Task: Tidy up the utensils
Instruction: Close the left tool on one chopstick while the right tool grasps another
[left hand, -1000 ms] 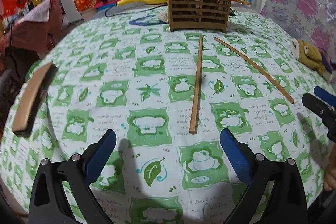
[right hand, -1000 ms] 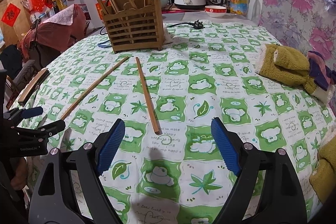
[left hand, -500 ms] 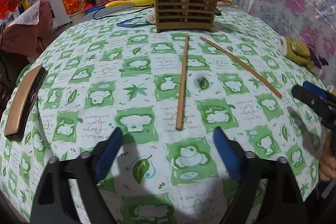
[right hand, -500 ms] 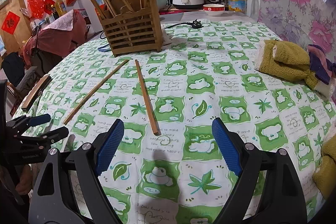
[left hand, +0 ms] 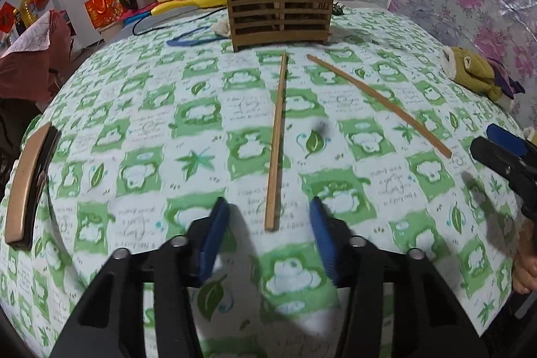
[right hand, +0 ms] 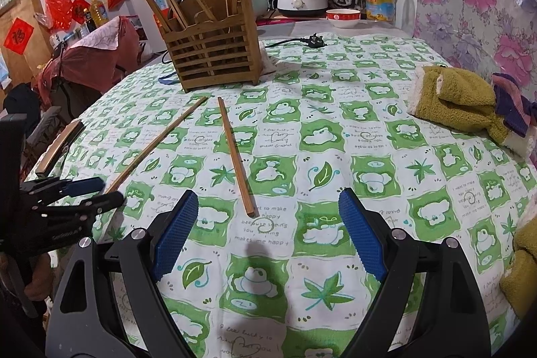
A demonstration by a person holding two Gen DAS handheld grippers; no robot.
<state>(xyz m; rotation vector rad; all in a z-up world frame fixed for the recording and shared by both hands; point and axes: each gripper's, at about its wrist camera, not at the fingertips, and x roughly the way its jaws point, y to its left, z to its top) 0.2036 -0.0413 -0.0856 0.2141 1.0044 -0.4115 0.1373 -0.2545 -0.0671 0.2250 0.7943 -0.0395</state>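
Observation:
Two wooden chopsticks lie on the green-patterned tablecloth in front of a slatted wooden holder (left hand: 280,12) that has several chopsticks standing in it. In the left wrist view one chopstick (left hand: 277,140) points straight at my left gripper (left hand: 268,244), whose jaws are partly closed with its near end just ahead of the gap. The other chopstick (left hand: 379,104) runs right toward my right gripper (left hand: 500,150). In the right wrist view my right gripper (right hand: 265,230) is open and empty, with the near chopstick (right hand: 236,156) ahead of it, the other chopstick (right hand: 157,143), the holder (right hand: 214,54) and my left gripper (right hand: 87,193).
A wooden chair back (left hand: 27,183) stands at the table's left edge. Olive towels (right hand: 453,99) lie at the right, by a floral wall. A plug and cord (right hand: 312,41) lie behind the holder. Appliances, a bowl (right hand: 342,17) and a bottle stand at the back.
My left gripper has moved forward to the near end of the straight chopstick and its jaws have narrowed. My right gripper has edged forward slightly and stays open.

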